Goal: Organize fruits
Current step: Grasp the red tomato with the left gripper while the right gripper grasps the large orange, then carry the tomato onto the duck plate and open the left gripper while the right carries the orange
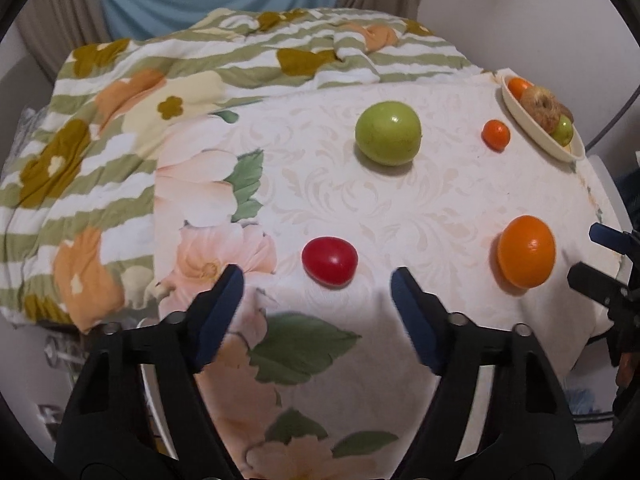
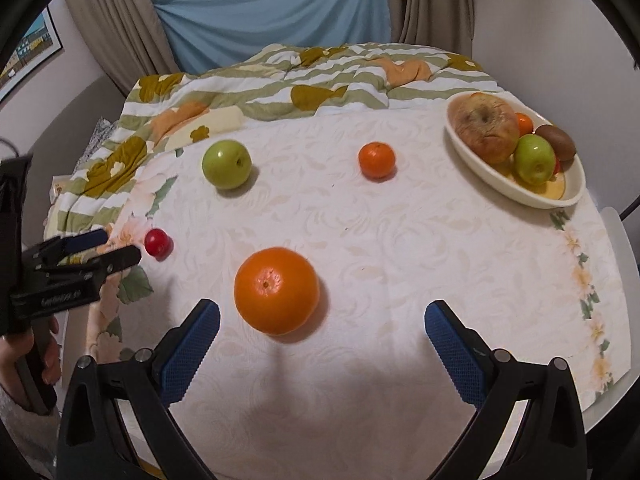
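Note:
Loose on the cloth-covered table lie a small red fruit (image 1: pixel 329 260) (image 2: pixel 157 242), a large orange (image 1: pixel 527 251) (image 2: pixel 277 290), a green apple (image 1: pixel 388 133) (image 2: pixel 227 164) and a small mandarin (image 1: pixel 495 134) (image 2: pixel 376 160). A cream oval bowl (image 2: pixel 484 168) (image 1: pixel 520 114) at the far right holds a wrinkled apple (image 2: pixel 487 127), a green apple (image 2: pixel 534 159), a kiwi and an orange fruit. My left gripper (image 1: pixel 318 282) (image 2: pixel 120 246) is open and empty, just short of the red fruit. My right gripper (image 2: pixel 322 316) (image 1: pixel 588 252) is open and empty, just short of the large orange.
A striped flowered blanket (image 1: pixel 100 152) (image 2: pixel 280 76) is bunched along the table's far and left sides. The table's right edge (image 2: pixel 616 280) runs close to the bowl. Curtains and a blue cloth hang behind.

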Demonstrator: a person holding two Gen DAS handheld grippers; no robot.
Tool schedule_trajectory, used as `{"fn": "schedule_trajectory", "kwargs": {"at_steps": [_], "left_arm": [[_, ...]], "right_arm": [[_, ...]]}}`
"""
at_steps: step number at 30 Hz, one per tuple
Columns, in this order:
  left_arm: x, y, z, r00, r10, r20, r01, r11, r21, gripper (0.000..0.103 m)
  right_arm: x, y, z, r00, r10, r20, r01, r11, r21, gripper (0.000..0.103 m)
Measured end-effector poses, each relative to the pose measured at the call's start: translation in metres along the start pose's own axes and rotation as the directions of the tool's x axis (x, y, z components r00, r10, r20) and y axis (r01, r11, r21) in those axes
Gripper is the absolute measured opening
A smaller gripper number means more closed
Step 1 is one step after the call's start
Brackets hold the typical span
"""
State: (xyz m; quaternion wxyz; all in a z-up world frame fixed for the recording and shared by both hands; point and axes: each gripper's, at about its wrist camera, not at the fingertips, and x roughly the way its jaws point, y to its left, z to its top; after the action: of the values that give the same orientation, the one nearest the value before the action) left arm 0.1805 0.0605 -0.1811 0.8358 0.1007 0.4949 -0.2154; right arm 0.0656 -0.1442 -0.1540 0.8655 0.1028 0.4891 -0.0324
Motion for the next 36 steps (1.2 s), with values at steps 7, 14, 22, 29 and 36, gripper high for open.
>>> {"fn": "schedule_trajectory", "kwargs": {"at_steps": [7,14,22,29,36], "left_arm": [[0.021,0.0,0.003,0.999,-0.024,-0.031,0.025,0.999,0.039,0.064],[0.032,-0.005,0.002,0.997,-0.038,-0.064,0.044,0.995,0.088,0.042],[0.031,-0.007,0.001,0.998,-0.039,-0.056,0.044,0.994,0.096,0.042],[0.029,-0.004,-0.002,0.998,-0.05,-0.047,0.054,0.995,0.08,0.042],[0.026,-0.001,-0.003,0.998,-0.053,-0.045,0.056,0.996,0.064,0.042]], "right_arm": [[0.015,0.009,-0.002,1.0,-0.01,-0.005,0.01,1.0,-0.016,0.102],[0.026,0.016,-0.003,1.0,-0.027,-0.014,0.027,0.999,-0.033,0.102],[0.036,0.019,-0.002,0.999,-0.021,-0.035,0.019,0.999,-0.039,0.092],[0.048,0.025,0.0,0.998,-0.02,-0.064,0.016,0.997,-0.074,0.076],[0.053,0.029,0.001,0.998,-0.013,-0.062,0.007,0.995,-0.097,0.067]]}}
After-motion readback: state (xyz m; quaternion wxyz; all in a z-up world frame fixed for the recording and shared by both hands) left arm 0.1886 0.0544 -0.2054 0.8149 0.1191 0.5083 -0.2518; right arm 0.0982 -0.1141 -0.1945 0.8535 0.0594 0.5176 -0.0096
